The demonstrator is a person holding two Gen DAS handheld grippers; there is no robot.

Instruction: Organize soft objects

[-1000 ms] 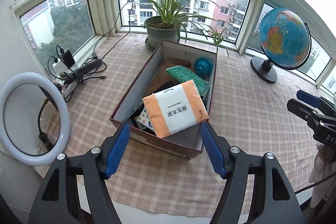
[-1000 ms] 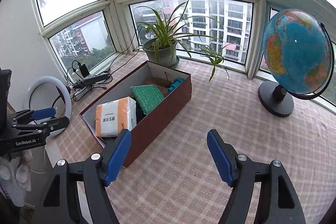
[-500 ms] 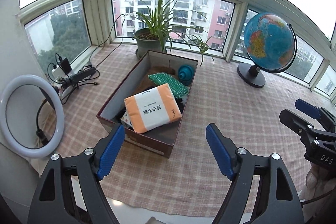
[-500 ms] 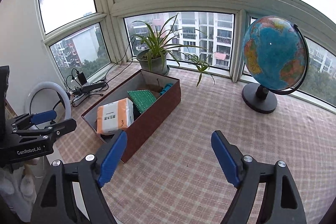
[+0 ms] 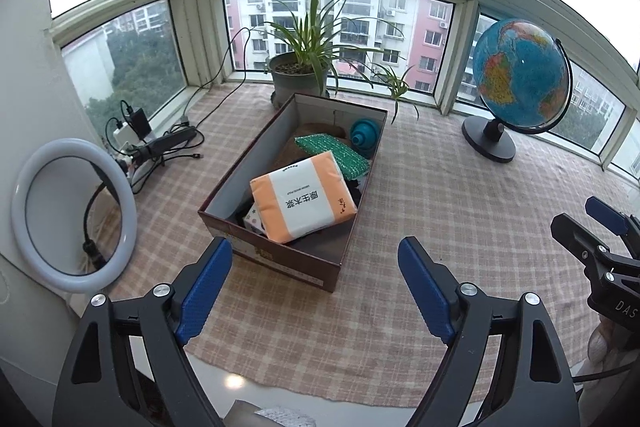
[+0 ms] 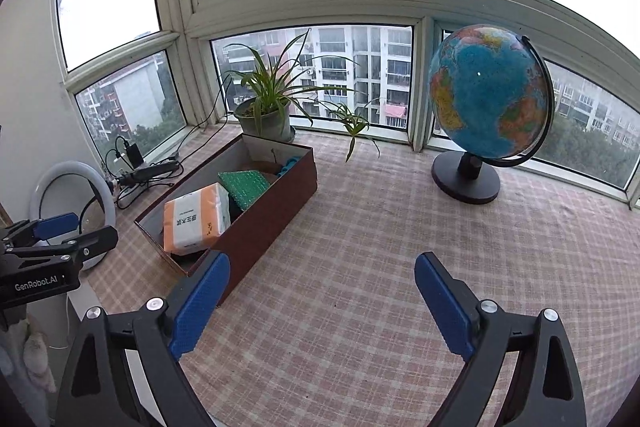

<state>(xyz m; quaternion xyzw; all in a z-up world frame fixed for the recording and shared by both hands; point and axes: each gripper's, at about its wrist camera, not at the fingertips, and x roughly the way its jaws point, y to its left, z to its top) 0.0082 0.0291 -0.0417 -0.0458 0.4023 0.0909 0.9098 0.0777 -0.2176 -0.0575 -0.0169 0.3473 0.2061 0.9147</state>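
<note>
A dark red cardboard box point(image 5: 280, 261) point(image 6: 276, 211) stands on the checked cloth. In it lie an orange-and-white tissue pack point(image 5: 302, 195) point(image 6: 196, 219), a green sponge point(image 5: 334, 150) point(image 6: 244, 186), a teal round object point(image 5: 364, 137) and darker things underneath. My left gripper point(image 5: 316, 285) is open and empty, held back from the box's near end. My right gripper point(image 6: 320, 299) is open and empty, over bare cloth to the right of the box.
A globe point(image 5: 518, 79) point(image 6: 486, 95) stands at the right. A potted plant point(image 5: 302, 75) point(image 6: 266, 115) stands behind the box. A ring light point(image 5: 72, 215), a power strip and cables point(image 5: 160, 147) lie at the left. The table edge is just below the grippers.
Both grippers have pulled back and up from the box, which looks smaller now. The tissue pack and other things stay in the box. Both stay open.
</note>
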